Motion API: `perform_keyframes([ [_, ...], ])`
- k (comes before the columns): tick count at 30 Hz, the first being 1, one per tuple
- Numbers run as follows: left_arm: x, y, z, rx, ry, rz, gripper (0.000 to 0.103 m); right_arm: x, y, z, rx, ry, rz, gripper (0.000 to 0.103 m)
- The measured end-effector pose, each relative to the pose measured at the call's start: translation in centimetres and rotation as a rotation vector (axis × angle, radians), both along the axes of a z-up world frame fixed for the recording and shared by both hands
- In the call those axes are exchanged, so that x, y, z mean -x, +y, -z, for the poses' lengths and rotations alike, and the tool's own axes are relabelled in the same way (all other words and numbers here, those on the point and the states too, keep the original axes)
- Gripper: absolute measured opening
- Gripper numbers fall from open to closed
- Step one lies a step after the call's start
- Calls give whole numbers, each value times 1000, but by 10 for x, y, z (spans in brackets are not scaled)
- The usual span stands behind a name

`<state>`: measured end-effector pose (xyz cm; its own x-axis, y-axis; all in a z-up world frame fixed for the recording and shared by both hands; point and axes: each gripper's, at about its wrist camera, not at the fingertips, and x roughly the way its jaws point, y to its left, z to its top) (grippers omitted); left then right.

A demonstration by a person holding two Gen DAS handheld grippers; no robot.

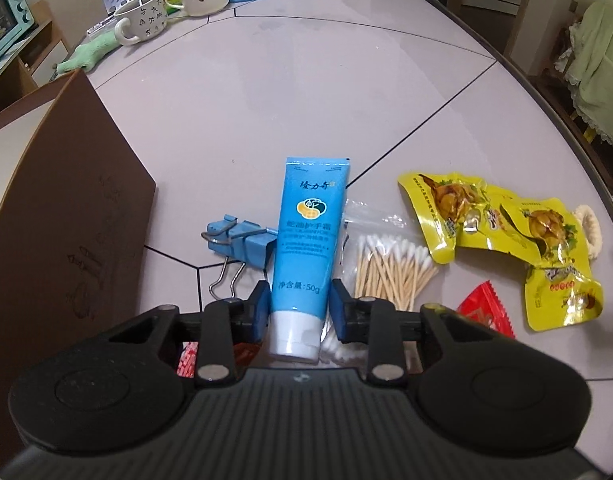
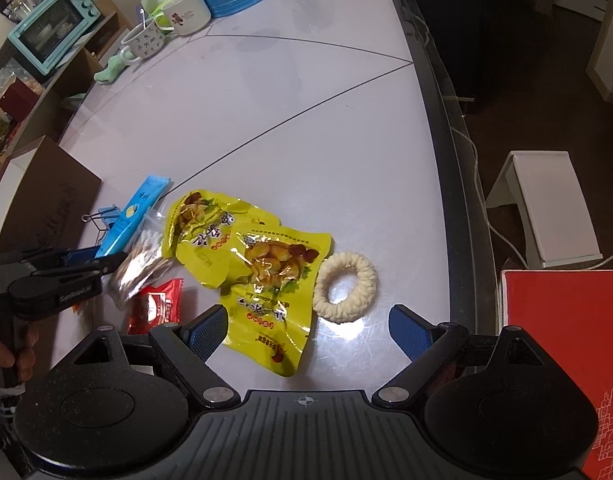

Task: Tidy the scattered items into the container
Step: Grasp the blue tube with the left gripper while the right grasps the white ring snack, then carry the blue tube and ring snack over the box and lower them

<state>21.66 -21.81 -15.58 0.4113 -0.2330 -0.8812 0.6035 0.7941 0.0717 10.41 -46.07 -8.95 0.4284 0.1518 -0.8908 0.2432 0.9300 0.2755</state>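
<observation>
Low in the left wrist view, the left hand-held gripper (image 1: 300,304) is clamped on a blue plastic hand-cream tube (image 1: 308,236). The right hand-held gripper (image 2: 306,330) gapes wide, empty. Yellow foil snack packets (image 2: 250,256), bagged cotton swabs (image 1: 390,264), a blue binder clip (image 1: 242,240) and a cream rope ring (image 2: 346,284) lie on the pale tabletop (image 1: 306,100), outside the brown cardboard box (image 1: 66,216) at left.

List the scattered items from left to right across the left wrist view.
Cardboard box → blue binder clip → blue hand cream tube between the left gripper fingers → cotton swabs → yellow snack packets → white braided ring.

Cardboard box (image 1: 66,208) interior out of view
</observation>
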Motion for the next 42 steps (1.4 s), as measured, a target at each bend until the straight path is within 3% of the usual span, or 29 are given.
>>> perform_keyframes([
  [17,38,35,-72,119,-80,-46,25,3,-1,18,73,-96,-43,89],
  [20,41,40,-80,137,-83,-56,25,-1,-2,24,90,-94,-56,57],
  [29,52,49,-91,157,-91,-80,25,-3,-15,37,110,-84,-36,56],
  [32,54,50,-93,159,-94,-83,25,-6,-13,40,115,-92,-48,47],
  [34,55,51,-94,160,-95,-85,25,-6,-11,40,99,-92,-72,32],
  [37,58,52,-96,161,-98,-89,25,-2,-8,41,85,-85,-82,27],
  [39,59,53,-97,162,-99,-92,25,2,-11,41,49,-75,-71,14],
  [42,63,55,-100,169,-103,-93,25,10,-13,40,14,-63,-62,10],
])
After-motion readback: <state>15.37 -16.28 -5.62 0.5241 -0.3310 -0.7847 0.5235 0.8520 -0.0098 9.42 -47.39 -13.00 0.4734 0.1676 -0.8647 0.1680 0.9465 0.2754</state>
